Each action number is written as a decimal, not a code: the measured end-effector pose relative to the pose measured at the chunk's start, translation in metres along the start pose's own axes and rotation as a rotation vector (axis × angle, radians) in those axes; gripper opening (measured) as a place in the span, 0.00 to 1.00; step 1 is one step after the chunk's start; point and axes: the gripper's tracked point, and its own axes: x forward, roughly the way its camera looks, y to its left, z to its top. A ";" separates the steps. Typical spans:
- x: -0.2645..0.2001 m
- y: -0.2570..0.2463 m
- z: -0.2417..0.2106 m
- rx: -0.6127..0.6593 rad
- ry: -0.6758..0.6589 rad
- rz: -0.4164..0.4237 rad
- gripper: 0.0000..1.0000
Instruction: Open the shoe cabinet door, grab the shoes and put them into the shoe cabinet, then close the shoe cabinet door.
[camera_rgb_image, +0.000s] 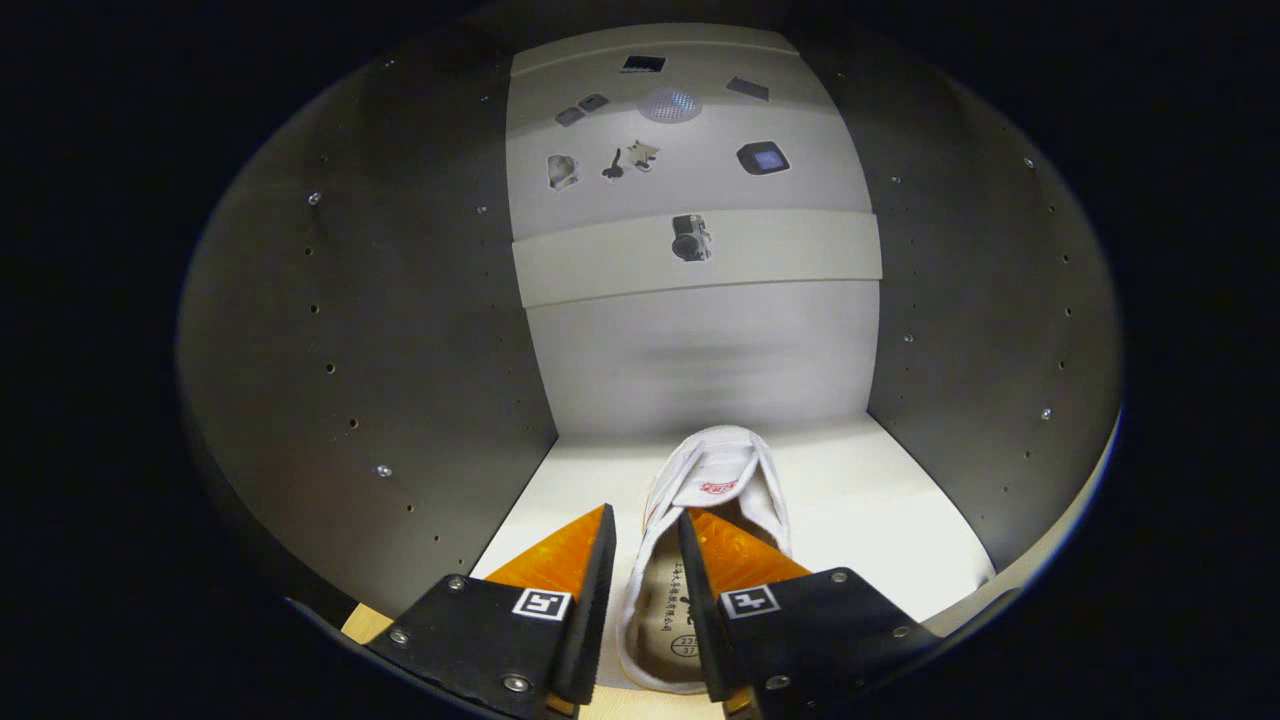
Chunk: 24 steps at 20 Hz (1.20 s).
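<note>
Home; shoe cabinet (350, 330) interior, shoe (715, 490)

One shoe (700, 540), one cabinet (700, 360), two jaws.

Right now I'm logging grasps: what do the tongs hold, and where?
The tongs straddle the white shoe's left side wall by its opening, one finger inside; a firm pinch cannot be told.
</note>
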 end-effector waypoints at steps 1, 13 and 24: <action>-0.004 0.001 0.001 0.004 -0.003 -0.003 0.42; -0.078 0.007 0.014 -0.013 -0.082 -0.025 0.46; -0.208 0.011 0.008 -0.029 -0.151 -0.046 0.47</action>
